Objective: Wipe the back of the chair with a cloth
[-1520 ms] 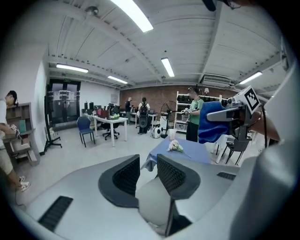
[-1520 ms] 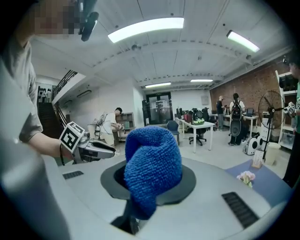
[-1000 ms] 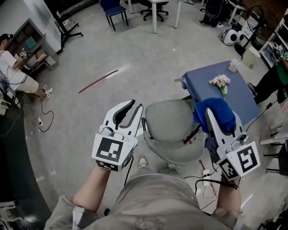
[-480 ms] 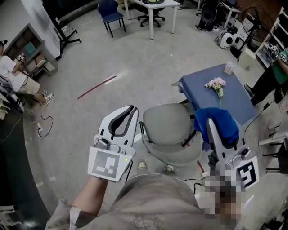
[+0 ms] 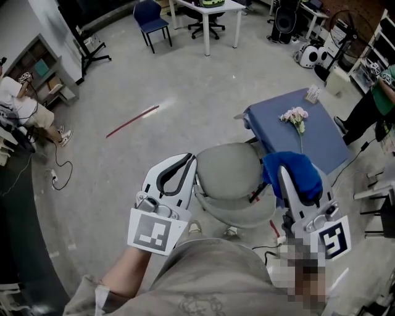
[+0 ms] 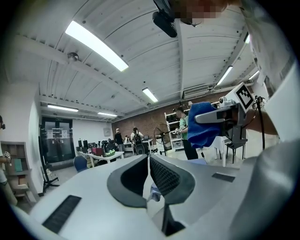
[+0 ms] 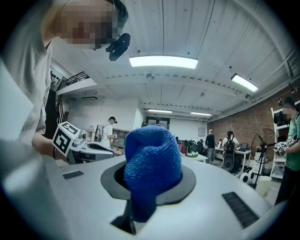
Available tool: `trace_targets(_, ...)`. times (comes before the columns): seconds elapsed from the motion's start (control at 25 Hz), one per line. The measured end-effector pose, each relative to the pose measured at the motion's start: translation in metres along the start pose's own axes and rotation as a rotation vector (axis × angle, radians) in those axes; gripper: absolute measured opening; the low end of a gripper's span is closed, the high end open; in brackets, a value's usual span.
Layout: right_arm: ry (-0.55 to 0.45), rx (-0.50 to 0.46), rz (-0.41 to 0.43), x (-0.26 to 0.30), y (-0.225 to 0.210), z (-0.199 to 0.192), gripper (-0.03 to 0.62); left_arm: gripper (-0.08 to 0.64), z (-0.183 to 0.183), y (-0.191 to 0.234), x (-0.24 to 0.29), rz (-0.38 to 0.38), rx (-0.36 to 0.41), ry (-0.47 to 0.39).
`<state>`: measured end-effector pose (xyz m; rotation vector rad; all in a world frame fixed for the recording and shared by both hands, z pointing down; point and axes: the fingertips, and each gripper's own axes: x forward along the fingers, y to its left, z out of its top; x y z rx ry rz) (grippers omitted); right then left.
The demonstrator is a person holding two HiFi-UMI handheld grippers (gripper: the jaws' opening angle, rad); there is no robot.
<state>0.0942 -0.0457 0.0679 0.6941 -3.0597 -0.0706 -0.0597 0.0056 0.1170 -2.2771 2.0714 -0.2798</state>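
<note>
A grey office chair (image 5: 227, 170) stands right below me, between my two grippers. My left gripper (image 5: 190, 158) is shut and holds nothing; its tips lie beside the chair's left edge. From the left gripper view its jaws (image 6: 148, 158) stand together and point level into the room. My right gripper (image 5: 281, 170) is shut on a bunched blue cloth (image 5: 297, 168) at the chair's right side. That cloth (image 7: 151, 161) fills the middle of the right gripper view and hides the fingertips. Each gripper sees the other: the right gripper (image 6: 220, 115) and the left gripper (image 7: 77, 140).
A blue-topped table (image 5: 321, 139) with pink flowers (image 5: 295, 115) stands just beyond the chair to the right. A red stick (image 5: 132, 121) lies on the grey floor. Cables (image 5: 58, 173) trail at the left. People sit at both sides; a blue chair (image 5: 150, 13) stands at the back.
The left jaws have closed. Both grippers have risen a little, and the left one has edged in toward the chair's side. The cloth stays in the right gripper.
</note>
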Motion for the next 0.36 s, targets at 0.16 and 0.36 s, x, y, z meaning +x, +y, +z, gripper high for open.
trace_targets(0.16,0.005,-0.005,0.001,-0.0007,-0.003,-0.0003,0.087,0.029,0.0044,-0.0005,0.0014,0.006,-0.004,-0.006)
trace_targets(0.36,0.048,-0.042,-0.021,-0.0069,-0.0094,-0.0064,0.087,0.029,0.0094,-0.0011,-0.0008,0.004,0.0,-0.01)
